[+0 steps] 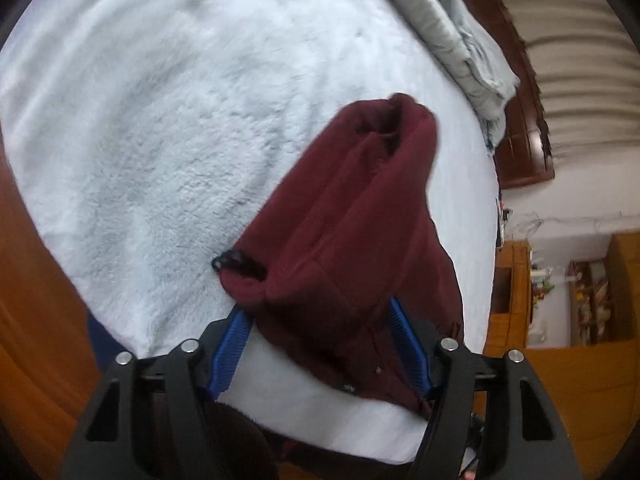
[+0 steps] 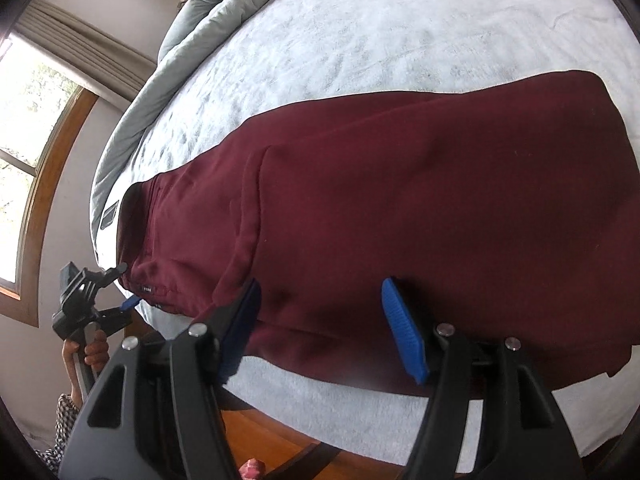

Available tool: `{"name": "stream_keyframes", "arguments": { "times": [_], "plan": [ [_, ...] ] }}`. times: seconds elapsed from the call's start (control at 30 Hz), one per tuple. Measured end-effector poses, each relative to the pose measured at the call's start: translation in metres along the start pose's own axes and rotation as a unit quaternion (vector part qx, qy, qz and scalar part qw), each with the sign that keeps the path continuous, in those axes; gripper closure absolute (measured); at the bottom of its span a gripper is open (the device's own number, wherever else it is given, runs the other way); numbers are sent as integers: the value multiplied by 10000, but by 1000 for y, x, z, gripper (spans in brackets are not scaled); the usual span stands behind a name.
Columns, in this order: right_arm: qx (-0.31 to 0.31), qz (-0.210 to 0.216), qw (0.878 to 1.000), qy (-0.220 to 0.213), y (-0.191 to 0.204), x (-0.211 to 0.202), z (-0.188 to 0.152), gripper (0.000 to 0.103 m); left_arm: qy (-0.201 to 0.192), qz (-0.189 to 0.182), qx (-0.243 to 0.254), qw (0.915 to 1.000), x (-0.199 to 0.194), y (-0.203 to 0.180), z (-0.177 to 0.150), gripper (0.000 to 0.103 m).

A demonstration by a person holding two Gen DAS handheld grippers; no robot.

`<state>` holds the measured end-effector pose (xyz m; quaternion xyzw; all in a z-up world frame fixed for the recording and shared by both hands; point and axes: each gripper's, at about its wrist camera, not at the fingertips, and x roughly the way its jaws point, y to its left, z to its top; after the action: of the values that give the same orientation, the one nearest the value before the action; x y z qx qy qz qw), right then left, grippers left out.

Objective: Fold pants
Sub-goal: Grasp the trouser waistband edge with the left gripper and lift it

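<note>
Maroon pants [image 2: 420,200] lie along the near edge of a bed covered by a pale fluffy blanket [image 2: 400,32], folded lengthwise, waistband at the left. In the left wrist view the pants [image 1: 352,232] run away from the camera between the fingers. My left gripper [image 1: 320,312] is open around the waistband end; it also shows in the right wrist view [image 2: 124,286], held by a hand. My right gripper [image 2: 320,292] is open, its blue pads [image 2: 404,332] over the pants' near edge, holding nothing.
A bunched grey duvet [image 2: 208,16] lies at the far side of the bed, also seen in the left wrist view [image 1: 452,32]. A dark wooden headboard [image 1: 520,120], a window [image 2: 24,120] with curtain, wooden furniture [image 1: 560,300] and a wooden floor [image 2: 272,436] surround the bed.
</note>
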<state>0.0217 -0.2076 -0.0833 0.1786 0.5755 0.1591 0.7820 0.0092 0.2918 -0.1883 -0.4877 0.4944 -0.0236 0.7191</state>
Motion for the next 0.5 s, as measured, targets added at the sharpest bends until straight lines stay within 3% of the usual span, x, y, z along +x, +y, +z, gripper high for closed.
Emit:
{"name": "stream_keyframes", "arguments": {
  "times": [0.17,0.2,0.27,0.33,0.43,0.5],
  "plan": [
    [-134,-109,9998,-10,4,4,0,36,-109,71,-37,9999,10,3,2,40],
    [-154,-123,9998,-10,5,4,0,35,-103,146,-131,9998,12,6,2,49],
    [-200,-162,9997,-1,7,5,0,35,-209,140,-275,9993,10,0,0,56],
    [-219,-142,9997,1,7,4,-1,35,-380,127,-14,9992,-1,-16,-8,66],
    [-146,-80,9999,-7,4,5,0,35,-682,-24,372,9970,-15,-42,-16,70],
    [-140,-75,9999,-13,4,5,1,35,-705,115,400,9966,-7,-44,-12,70]
  ]
}}
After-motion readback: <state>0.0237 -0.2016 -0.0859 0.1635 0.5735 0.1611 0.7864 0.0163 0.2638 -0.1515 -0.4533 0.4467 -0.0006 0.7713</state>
